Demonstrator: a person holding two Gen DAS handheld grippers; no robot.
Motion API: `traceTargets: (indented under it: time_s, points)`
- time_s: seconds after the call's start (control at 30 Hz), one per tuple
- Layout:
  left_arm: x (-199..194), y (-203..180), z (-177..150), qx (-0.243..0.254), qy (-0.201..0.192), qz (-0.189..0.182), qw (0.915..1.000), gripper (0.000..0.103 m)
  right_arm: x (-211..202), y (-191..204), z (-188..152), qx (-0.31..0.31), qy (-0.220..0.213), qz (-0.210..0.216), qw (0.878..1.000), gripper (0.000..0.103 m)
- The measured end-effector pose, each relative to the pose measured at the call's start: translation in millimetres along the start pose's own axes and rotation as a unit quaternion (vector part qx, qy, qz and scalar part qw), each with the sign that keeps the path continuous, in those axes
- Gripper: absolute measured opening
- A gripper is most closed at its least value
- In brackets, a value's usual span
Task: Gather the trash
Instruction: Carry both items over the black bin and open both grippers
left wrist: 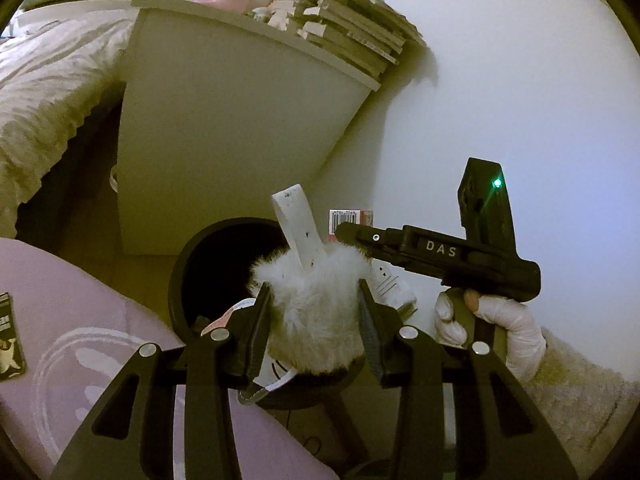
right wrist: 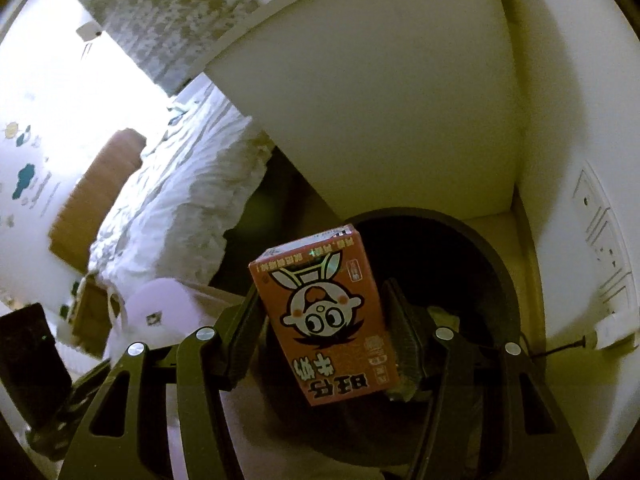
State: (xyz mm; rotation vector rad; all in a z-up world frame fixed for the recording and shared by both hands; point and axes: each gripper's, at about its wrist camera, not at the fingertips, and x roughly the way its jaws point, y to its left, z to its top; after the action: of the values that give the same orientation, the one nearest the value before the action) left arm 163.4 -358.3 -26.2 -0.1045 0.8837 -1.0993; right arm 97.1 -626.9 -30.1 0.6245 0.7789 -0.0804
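Left gripper (left wrist: pixel 316 316) pinches a white furry item (left wrist: pixel 316 312) with a flat white stick, low in the frame's centre over the dark round bin (left wrist: pixel 188 272). Right gripper (right wrist: pixel 324 328) clamps an orange drink carton (right wrist: pixel 326 320) above that bin's mouth. Some trash seems already inside; both pieces are not yet dropped.
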Motion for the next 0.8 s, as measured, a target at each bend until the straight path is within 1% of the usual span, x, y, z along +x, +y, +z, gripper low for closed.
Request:
traceTargets:
  time_s: [0.13, 0.23, 0.3, 0.33, 0.37, 0.4, 0.53, 0.63, 0.73, 0.8]
  points:
    - [8.7, -0.1, 4.8, -0.001, 0.005, 0.004, 1.0, 0.041, 4.9, -5.8, -0.5, 0.002, 0.0, -0.003, 1.0, 0.058]
    - [15.9, -2.4, 9.2, 0.0, 0.012, 0.02, 0.9997, 0.048, 6.5, -6.1, 1.5, 0.006, 0.001, -0.003, 1.0, 0.059]
    - [16.6, -4.4, 11.4, 0.003, 0.011, 0.028, 0.9995, 0.062, 6.3, -6.8, 2.2, 0.012, -0.002, -0.005, 1.0, 0.064]
    - [15.6, -4.9, 11.4, 0.003, 0.009, 0.03, 0.9995, 0.067, 3.7, -5.8, 2.3, 0.013, -0.004, -0.006, 1.0, 0.066]
    - [13.7, -5.9, 11.3, 0.005, 0.005, 0.032, 0.9995, 0.074, 1.9, -4.9, 1.1, 0.012, -0.006, -0.007, 1.0, 0.068]
    - [11.2, -7.3, 10.9, 0.007, 0.001, 0.035, 0.9994, 0.077, 1.2, -4.2, 1.3, 0.012, -0.007, -0.009, 1.0, 0.068]
    - [1.0, -7.9, 7.8, 0.01, -0.003, 0.04, 0.9991, 0.077, -0.5, 0.3, -0.8, 0.01, -0.005, -0.004, 1.0, 0.068]
    - [-14.0, -9.7, 4.2, 0.01, -0.012, 0.047, 0.9988, 0.077, -2.5, 8.2, -5.2, 0.004, -0.002, 0.006, 1.0, 0.068]
    - [-35.5, -14.4, -0.2, 0.016, -0.028, 0.067, 0.9972, 0.077, -3.8, 22.7, -11.5, -0.01, 0.005, 0.017, 1.0, 0.068]
    - [-53.7, -17.3, -5.5, 0.016, -0.04, 0.09, 0.9951, 0.079, -4.9, 37.2, -17.5, -0.024, 0.01, 0.03, 0.999, 0.068]
